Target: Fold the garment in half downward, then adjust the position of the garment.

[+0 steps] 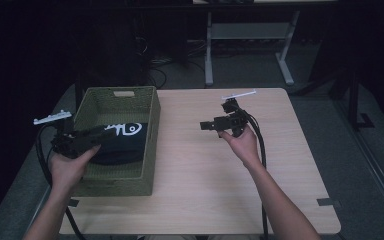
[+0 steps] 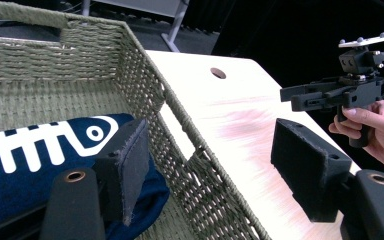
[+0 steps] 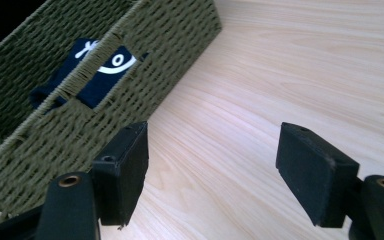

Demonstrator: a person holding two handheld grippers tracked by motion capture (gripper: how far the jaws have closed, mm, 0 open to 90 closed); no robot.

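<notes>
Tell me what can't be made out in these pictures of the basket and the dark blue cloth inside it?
- Dark blue cloth: high view, left hand-held gripper covers part; its full shape is unclear.
- White print: left gripper view, cut off by the left edge.
- Basket interior: right gripper view, the woven wall hides most.
- Room beyond the table: high view, too dark.

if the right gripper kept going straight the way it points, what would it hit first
Probably the woven basket: the open, empty right gripper points across bare table toward the basket's side wall. It looks angled down, so it might touch the tabletop first.
</notes>
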